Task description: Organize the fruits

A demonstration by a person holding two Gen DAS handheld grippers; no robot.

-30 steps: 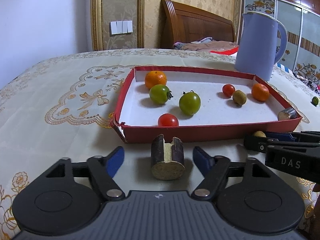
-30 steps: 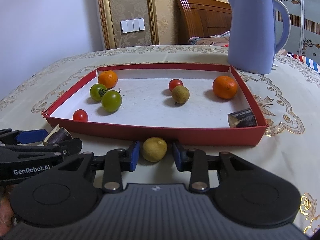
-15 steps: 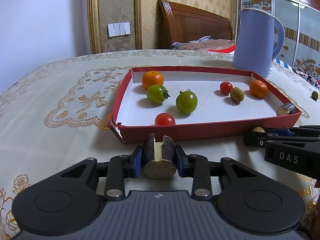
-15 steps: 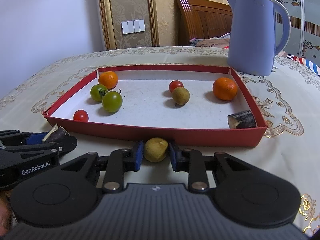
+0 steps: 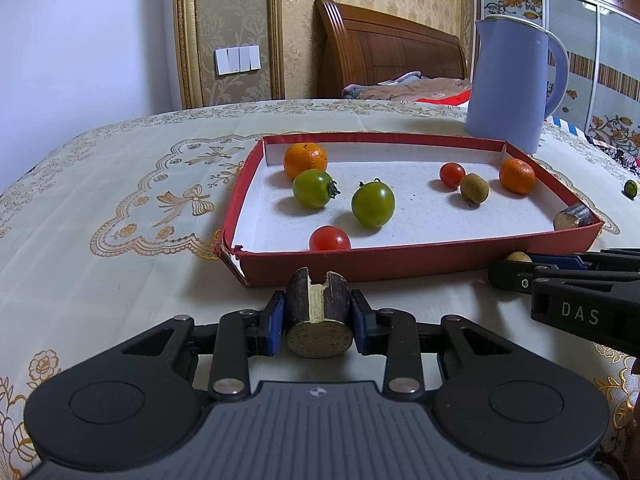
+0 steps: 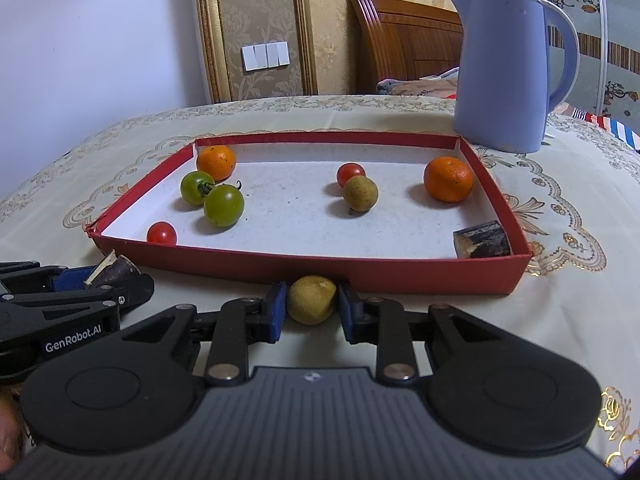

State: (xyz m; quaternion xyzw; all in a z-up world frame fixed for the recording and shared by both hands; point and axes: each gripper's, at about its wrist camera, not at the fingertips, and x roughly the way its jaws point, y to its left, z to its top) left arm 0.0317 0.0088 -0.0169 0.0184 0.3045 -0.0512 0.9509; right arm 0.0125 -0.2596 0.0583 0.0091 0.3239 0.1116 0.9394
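My left gripper (image 5: 318,318) is shut on a dark sugarcane piece (image 5: 319,312), just in front of the red tray (image 5: 420,266). My right gripper (image 6: 312,308) is shut on a yellow-brown longan (image 6: 311,299) at the tray's front wall (image 6: 360,276). The tray holds two oranges (image 6: 216,162) (image 6: 448,179), two green tomatoes (image 6: 223,205), two red cherry tomatoes (image 6: 161,233), a longan (image 6: 360,193) and a sugarcane piece (image 6: 482,239). The left gripper shows at the left of the right wrist view (image 6: 96,282).
A lavender kettle (image 6: 508,68) stands behind the tray's right corner. A small green fruit (image 5: 631,189) lies on the cloth right of the tray. The embroidered tablecloth (image 5: 120,208) spreads left. A wooden headboard stands beyond the table.
Both grippers closed: the left on the sugarcane piece, the right on the longan. Both have lifted slightly and the view has shifted a little.
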